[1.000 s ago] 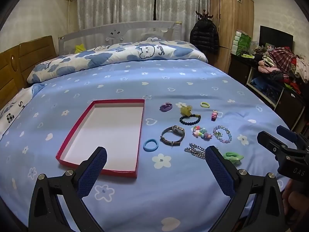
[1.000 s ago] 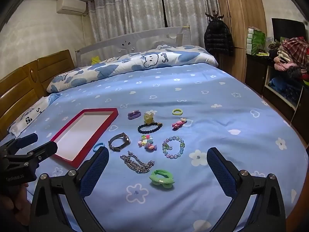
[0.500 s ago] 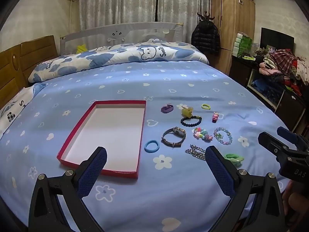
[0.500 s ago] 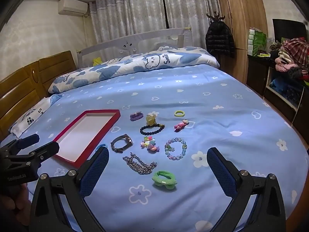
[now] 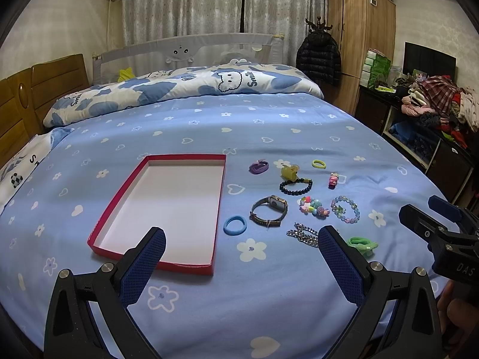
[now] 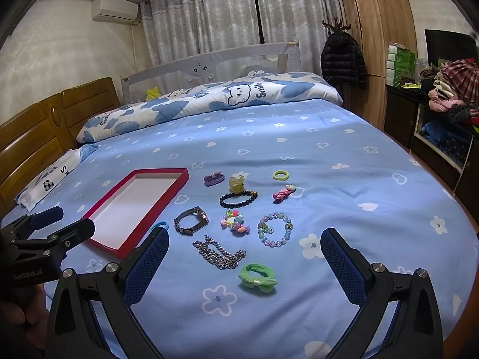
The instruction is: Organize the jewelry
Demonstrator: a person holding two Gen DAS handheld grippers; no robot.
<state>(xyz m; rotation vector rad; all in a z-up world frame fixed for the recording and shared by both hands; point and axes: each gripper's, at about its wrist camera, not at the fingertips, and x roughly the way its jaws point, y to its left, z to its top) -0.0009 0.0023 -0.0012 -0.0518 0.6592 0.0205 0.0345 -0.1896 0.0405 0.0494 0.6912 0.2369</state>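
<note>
On the bed (image 5: 269,125), red tray (image 5: 220,197) holds nothing.

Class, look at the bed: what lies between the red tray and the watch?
A blue hair tie lies between the red tray and the watch, clearest in the left wrist view; the right wrist view shows it partly hidden.
</note>
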